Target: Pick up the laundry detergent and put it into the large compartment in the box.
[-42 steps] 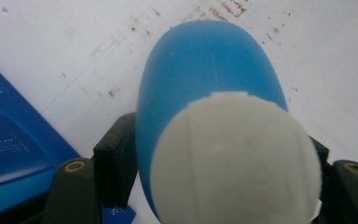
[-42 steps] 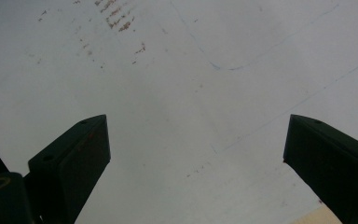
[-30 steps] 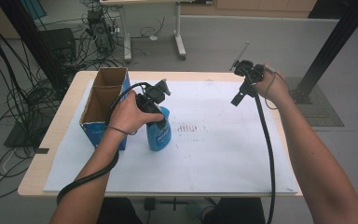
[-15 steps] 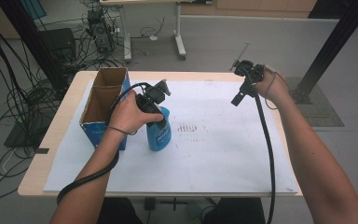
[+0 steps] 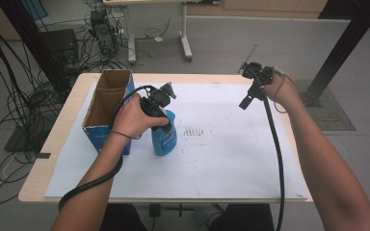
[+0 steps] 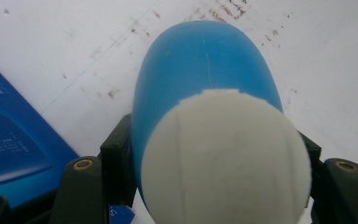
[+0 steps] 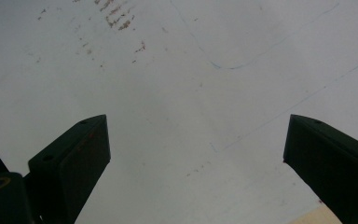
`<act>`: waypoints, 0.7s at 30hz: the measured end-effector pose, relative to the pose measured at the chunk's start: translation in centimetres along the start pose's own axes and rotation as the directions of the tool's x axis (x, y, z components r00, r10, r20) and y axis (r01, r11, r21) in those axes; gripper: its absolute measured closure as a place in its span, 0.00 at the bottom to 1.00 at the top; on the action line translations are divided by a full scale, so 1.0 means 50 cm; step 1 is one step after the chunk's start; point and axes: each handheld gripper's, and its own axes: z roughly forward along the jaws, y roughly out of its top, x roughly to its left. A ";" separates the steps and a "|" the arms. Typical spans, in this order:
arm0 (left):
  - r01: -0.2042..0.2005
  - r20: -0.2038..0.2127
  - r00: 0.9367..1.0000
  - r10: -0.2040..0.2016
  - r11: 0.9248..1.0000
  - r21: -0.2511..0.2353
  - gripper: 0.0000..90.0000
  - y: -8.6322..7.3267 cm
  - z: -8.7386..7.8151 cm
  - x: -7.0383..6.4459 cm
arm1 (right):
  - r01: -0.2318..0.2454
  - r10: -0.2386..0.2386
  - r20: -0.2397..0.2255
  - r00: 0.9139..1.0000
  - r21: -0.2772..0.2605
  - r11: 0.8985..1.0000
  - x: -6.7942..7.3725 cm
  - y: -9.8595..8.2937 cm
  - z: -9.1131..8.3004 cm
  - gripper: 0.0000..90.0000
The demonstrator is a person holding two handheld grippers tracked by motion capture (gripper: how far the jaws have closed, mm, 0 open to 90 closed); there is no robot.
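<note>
Grey floor (image 5: 279, 38), cable tangle (image 5: 14, 86) left, white desk legs (image 5: 185, 33) behind.

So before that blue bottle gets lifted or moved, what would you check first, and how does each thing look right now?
1. Left tongs closed on the blue bottle: ok, a jaw presses each side just below the white cap.
2. Bottle upright on the white sheet: ok.
3. Cap sealed tight: cannot tell.
4. Cardboard box open at the top and close beside the bottle: ok.
5. Right tongs free and out of the way: ok, open over bare paper near the table's far right corner.
6. Left cable clear of the bottle: ok, it trails back along the forearm.
</note>
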 end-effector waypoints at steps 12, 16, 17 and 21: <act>-0.001 -0.003 1.000 0.001 1.000 0.004 0.41 0.001 0.000 -0.002 | 0.000 0.000 0.005 1.000 0.003 1.000 -0.001 -0.002 -0.002 0.08; -0.003 -0.007 1.000 0.003 1.000 0.007 0.41 0.001 0.000 -0.002 | 0.002 -0.002 0.007 1.000 0.002 1.000 -0.001 -0.003 -0.002 0.08; -0.003 -0.007 1.000 0.003 1.000 0.007 0.41 0.001 0.000 -0.002 | 0.002 -0.002 0.007 1.000 0.002 1.000 -0.001 -0.003 -0.002 0.08; -0.009 -0.010 1.000 0.009 1.000 0.011 0.42 0.002 0.000 -0.003 | -0.002 0.002 0.003 1.000 0.003 1.000 -0.001 -0.003 -0.001 0.08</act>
